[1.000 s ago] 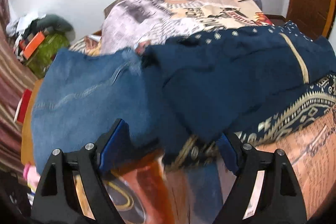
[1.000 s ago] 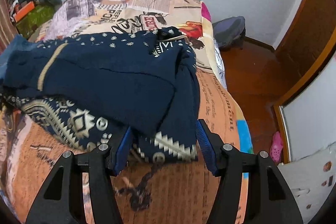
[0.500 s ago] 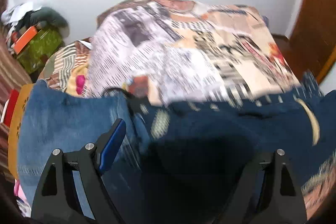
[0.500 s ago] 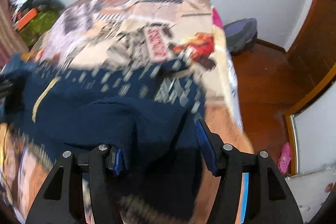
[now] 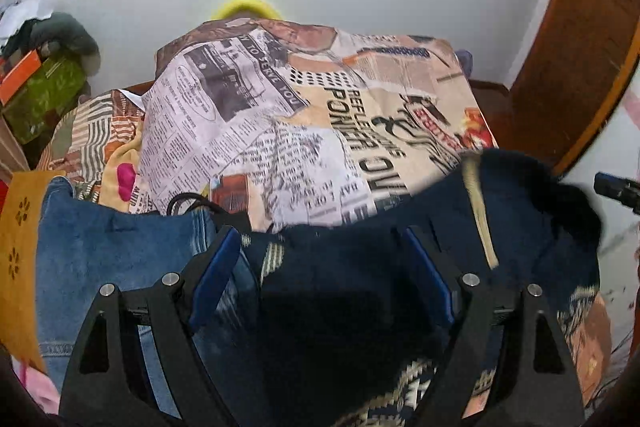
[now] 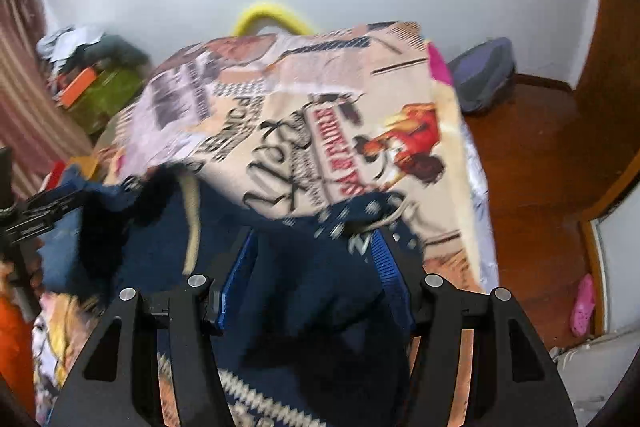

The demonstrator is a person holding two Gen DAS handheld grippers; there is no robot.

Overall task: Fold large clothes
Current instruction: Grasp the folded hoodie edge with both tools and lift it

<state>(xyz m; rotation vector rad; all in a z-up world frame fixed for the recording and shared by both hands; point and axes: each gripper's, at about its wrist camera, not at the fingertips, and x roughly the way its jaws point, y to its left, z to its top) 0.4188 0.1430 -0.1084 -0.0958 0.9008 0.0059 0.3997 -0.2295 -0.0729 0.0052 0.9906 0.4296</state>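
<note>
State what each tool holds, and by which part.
Both grip the navy patterned garment: the left tool and the right tool each pinch a bunched fold; which part cannot be told.

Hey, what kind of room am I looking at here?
Most likely a bedroom: a bed under a newspaper-print bedspread, clothes on it, a navy patterned garment and blue jeans, and a pink slipper on the wooden floor.

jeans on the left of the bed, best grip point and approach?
Take the faded blue denim jeans at the upper hem edge facing the newspaper-print bedspread, coming down from above. That edge lies free and flat, while the right side is overlapped by the dark navy patterned garment, so it is probably awkward to pinch there.
</note>
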